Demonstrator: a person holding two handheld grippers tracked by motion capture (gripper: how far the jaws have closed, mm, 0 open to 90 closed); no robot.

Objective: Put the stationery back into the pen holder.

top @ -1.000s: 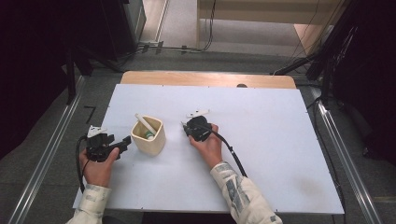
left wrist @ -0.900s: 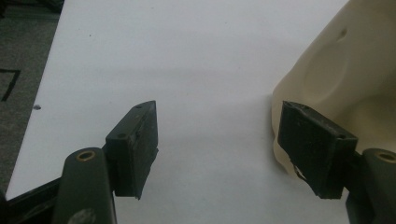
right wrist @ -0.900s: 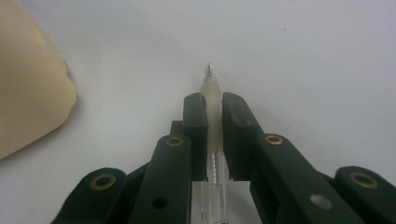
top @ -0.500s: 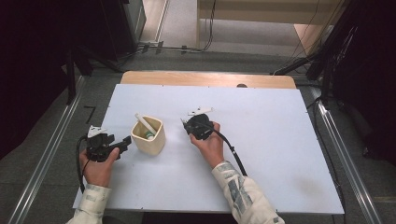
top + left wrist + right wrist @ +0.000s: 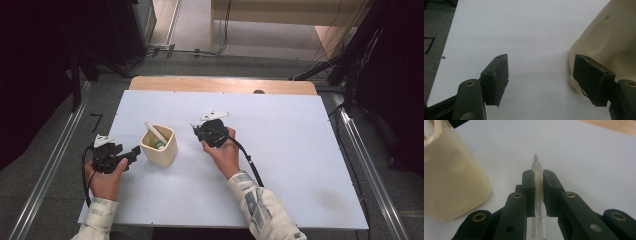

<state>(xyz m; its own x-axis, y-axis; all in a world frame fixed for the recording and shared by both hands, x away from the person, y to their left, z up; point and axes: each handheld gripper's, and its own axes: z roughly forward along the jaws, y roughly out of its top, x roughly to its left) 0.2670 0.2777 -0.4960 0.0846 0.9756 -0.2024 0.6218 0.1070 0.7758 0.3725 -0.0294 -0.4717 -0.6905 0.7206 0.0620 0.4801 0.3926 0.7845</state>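
Note:
A cream cup (image 5: pixel 159 145) stands on the white table (image 5: pixel 300 160), left of centre, with a white pen (image 5: pixel 152 131) leaning inside it. My right gripper (image 5: pixel 196 129) hovers just right of the cup, shut on a clear plastic pen (image 5: pixel 538 173) whose tip sticks out past the pads. In the right gripper view the cup (image 5: pixel 449 172) sits close on the left of the right gripper (image 5: pixel 538 180). My left gripper (image 5: pixel 134 151) rests low on the table at the cup's left side, open. In the left gripper view the left gripper (image 5: pixel 540 75) holds nothing, and the cup wall (image 5: pixel 609 40) lies behind its right pad.
A wooden strip (image 5: pixel 220 84) runs along the table's far edge. Metal floor rails (image 5: pixel 367 170) flank the table on both sides. Cables lie on the floor beyond the table. White surface stretches wide to the right of my right hand.
My right gripper has risen slightly above the table with the clear pen still clamped. The left gripper and the cup have stayed where they were.

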